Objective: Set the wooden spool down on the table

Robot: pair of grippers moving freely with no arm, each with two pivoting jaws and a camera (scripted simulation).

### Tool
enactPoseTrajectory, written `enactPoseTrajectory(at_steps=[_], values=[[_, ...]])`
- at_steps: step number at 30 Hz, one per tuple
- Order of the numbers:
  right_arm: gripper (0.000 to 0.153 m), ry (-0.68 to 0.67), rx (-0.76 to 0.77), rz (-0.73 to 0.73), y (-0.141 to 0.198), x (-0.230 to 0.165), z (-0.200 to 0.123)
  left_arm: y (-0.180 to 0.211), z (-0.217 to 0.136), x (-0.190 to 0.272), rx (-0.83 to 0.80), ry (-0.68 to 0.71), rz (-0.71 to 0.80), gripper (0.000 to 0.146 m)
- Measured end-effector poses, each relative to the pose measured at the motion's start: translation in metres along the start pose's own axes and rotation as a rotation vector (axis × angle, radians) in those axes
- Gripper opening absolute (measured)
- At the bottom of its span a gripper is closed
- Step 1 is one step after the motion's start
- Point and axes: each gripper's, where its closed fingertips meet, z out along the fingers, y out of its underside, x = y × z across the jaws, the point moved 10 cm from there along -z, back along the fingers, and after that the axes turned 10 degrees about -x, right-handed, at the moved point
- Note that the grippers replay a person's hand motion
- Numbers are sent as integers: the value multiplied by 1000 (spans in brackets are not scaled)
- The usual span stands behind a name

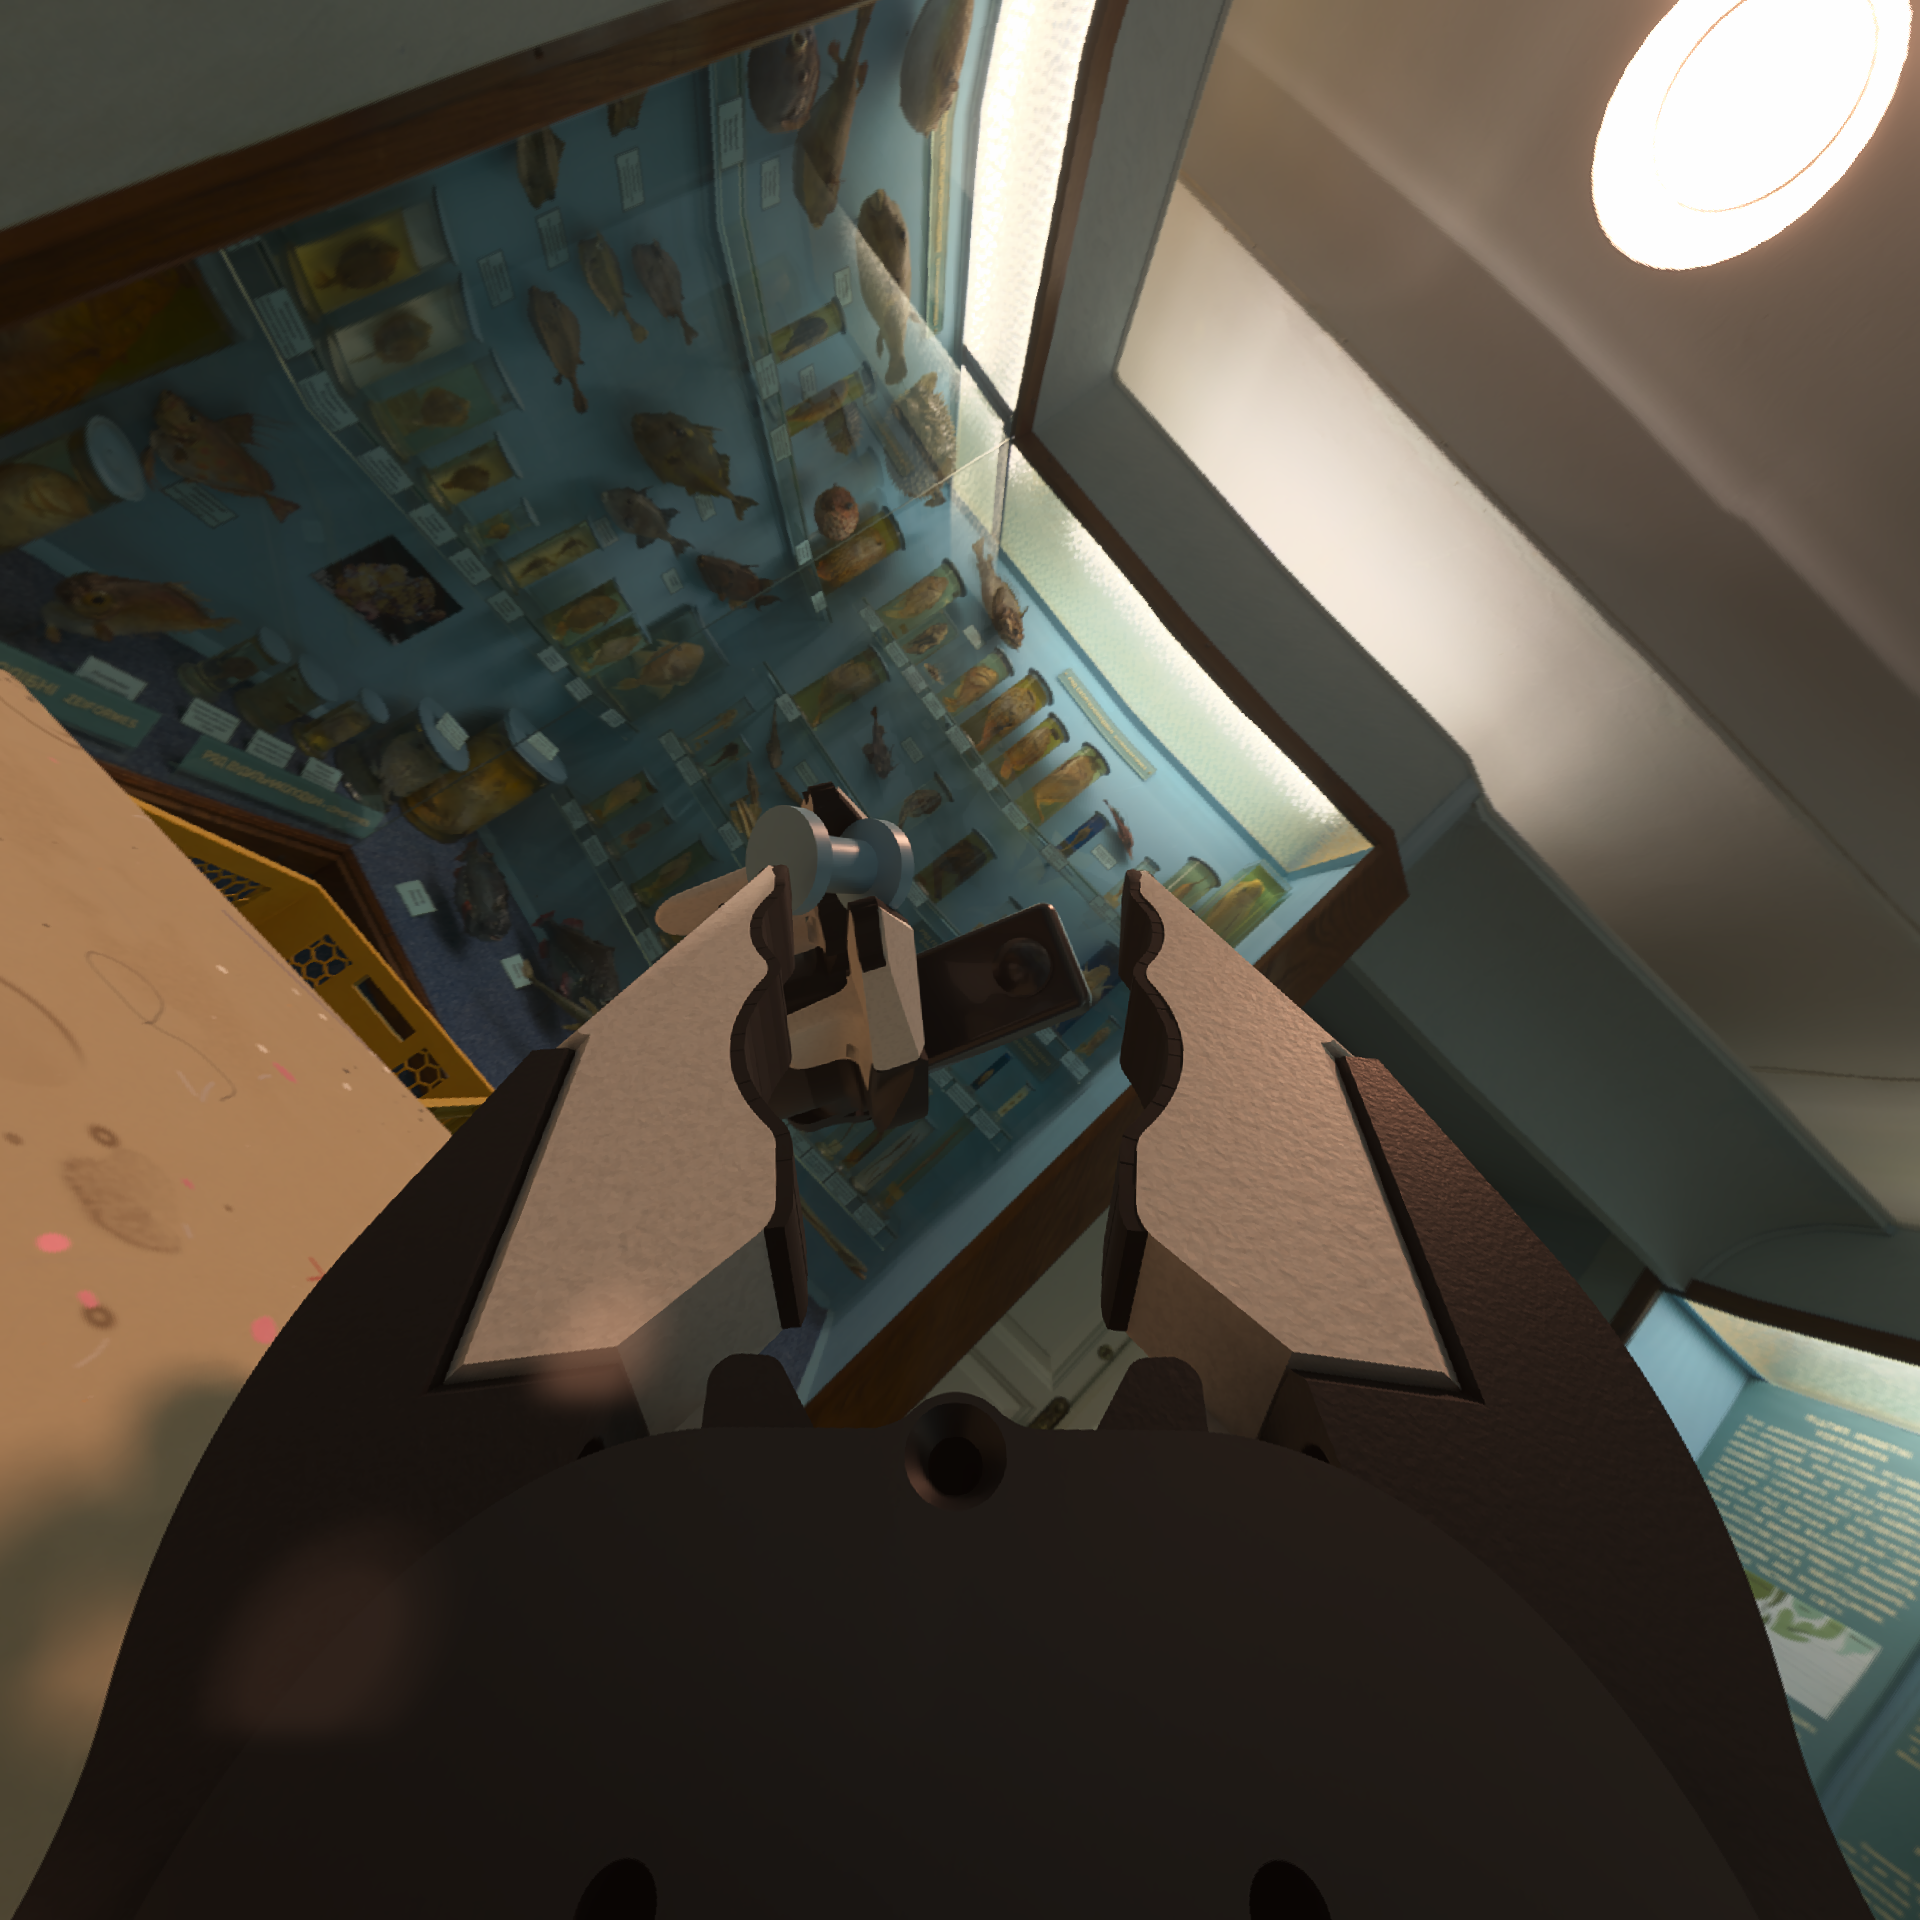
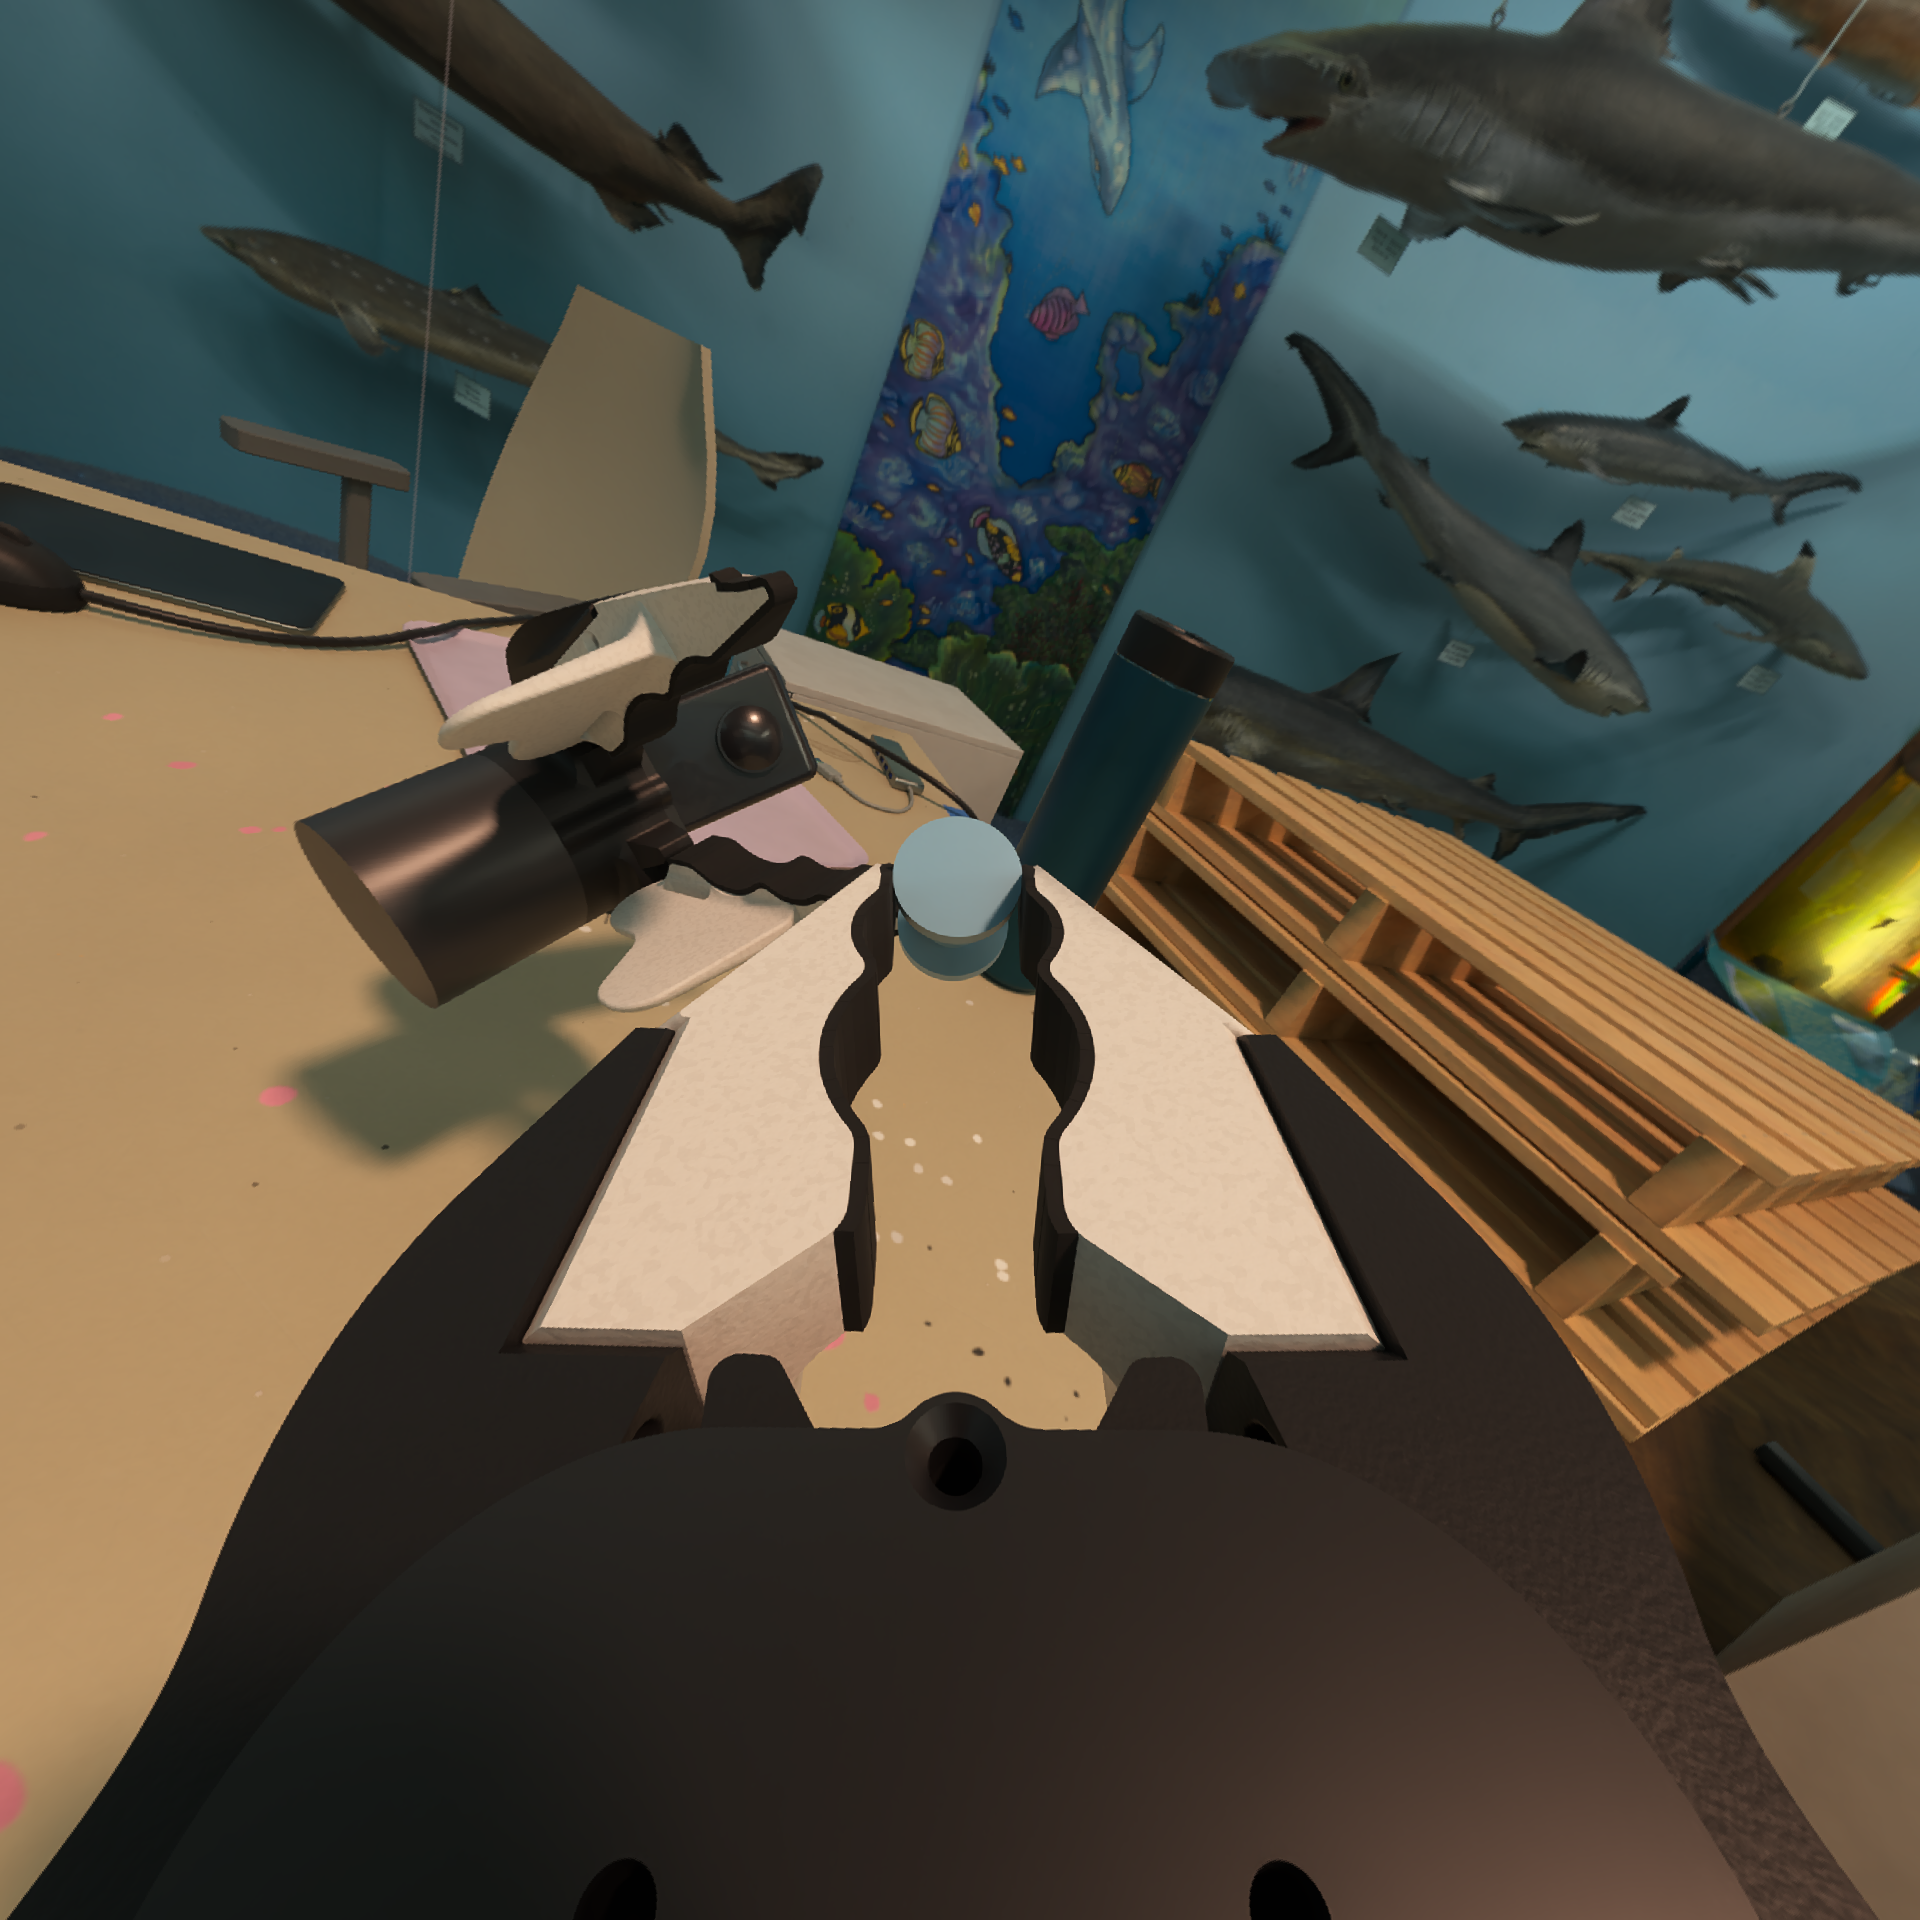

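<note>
While the right gripper (image 2: 956, 914) pinched the pale blue spool (image 2: 957, 896) at its fingertips above the tan table (image 2: 208, 1195), and the left gripper (image 1: 951, 894) hung spread and empty nearby, the sound move was lowering it level before letting go.

Dark blue cylinder flask (image 2: 1117, 774): upright ahead of me, black cap on top, just beside the pallets.
Wooden pallets (image 2: 1455, 1039): stacked to my right, slats running away from me.
Chair (image 2: 603, 457): tan backrest beyond the counter's far edge, grey armrest to its left.
Keyboard (image 2: 177, 566): dark and flat, far left on the counter.
Mouse (image 2: 31, 577): black, beside the keyboard, its cable trailing right.
Sharks (image 2: 1558, 135): mounted along the blue wall.
Reef mural (image 2: 1039, 343): a tall painted strip between them.
Yellow crate (image 1: 343, 966): past the counter's edge.
Fish display case (image 1: 582, 499): blue-backed, full of jars and specimens.
Ceiling lamp (image 1: 1745, 114): round, glowing.
</note>
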Motion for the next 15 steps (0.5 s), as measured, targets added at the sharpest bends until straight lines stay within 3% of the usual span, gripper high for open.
enactPoseTrajectory(at_steps=[8, 15], values=[[23, 33, -35, 49, 8, 30, -15, -11, -1, 1, -79, -220, 188, 63], [23, 170, -125, 136, 40, 91, -39, -39, 13, 6, -299, -616, 643, 65]])
